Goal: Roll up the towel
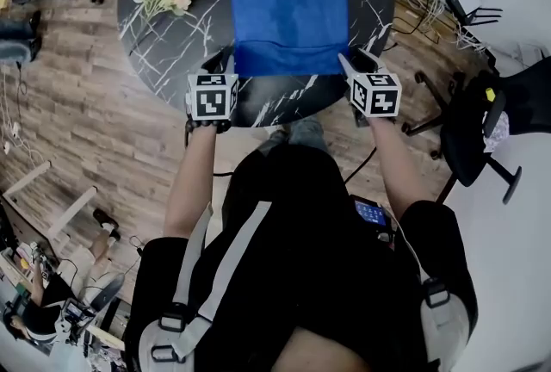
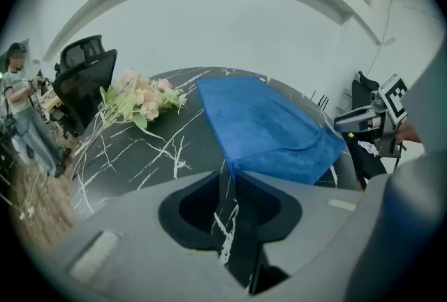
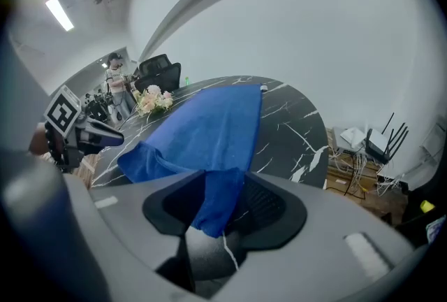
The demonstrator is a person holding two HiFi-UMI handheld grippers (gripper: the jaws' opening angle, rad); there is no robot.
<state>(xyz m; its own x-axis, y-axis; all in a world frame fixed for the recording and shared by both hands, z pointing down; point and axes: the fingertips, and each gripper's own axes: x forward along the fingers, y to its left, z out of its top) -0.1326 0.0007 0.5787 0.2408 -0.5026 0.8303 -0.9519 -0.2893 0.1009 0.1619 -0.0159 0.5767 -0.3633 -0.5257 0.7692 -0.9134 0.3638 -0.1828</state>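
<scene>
Blue terry towel (image 1: 288,0) lies flat along the round black marble surface (image 1: 164,52), its near end doubled over at the rim. Left gripper (image 2: 229,182) sits at the near-left corner, fingers slightly apart with only the surface showing between them. Right gripper (image 3: 223,185) fingers are wider apart, the near-right corner hanging between them, apparently unpinched.

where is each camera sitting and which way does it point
Head view: on the person's head, looking steeply down at table and towel; arms, torso, left gripper, right gripper show.
Left gripper view: on that gripper, looking along its slightly parted jaws towards flowers.
Right gripper view: on that gripper, looking along the towel; a corner lies between its open jaws.
Shared: both gripper views show towel, flowers, the other gripper.
</scene>
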